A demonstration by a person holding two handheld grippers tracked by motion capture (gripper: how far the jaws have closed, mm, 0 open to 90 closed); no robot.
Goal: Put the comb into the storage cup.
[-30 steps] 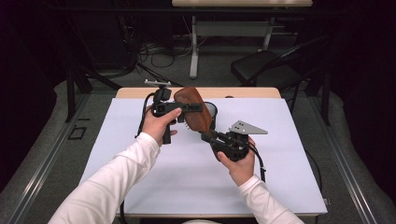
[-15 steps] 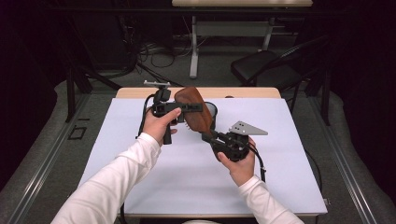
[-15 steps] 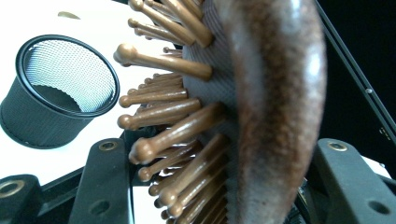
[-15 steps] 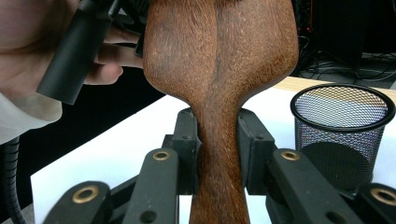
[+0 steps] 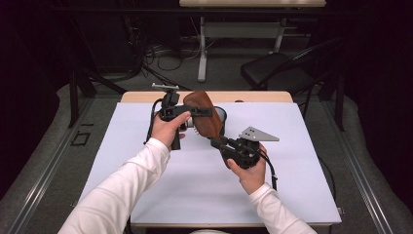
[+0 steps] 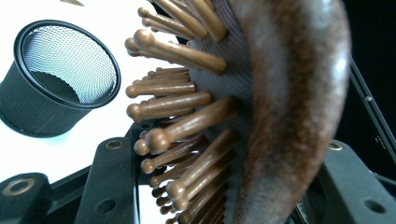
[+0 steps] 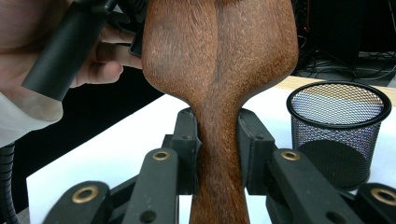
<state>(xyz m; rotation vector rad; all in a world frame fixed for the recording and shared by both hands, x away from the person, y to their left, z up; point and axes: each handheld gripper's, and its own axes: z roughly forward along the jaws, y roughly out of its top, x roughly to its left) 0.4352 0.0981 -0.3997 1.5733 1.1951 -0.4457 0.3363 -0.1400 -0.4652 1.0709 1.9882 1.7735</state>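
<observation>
Bristles (image 6: 177, 135) face left gripper (image 6: 224, 186) — handle (image 7: 219, 177) right's.

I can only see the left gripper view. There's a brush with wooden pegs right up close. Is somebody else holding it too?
Observer: Yes. The right gripper has its jaws closed on the hairbrush at its narrow neck.
Child: And where's my gripper on it?
Observer: The left gripper sits across the brush's wide head, above the table. I cannot tell whether it actually squeezes.
Child: Is that black net cup near the brush?
Observer: The mesh cup stands on the table just behind the brush, upright.
</observation>
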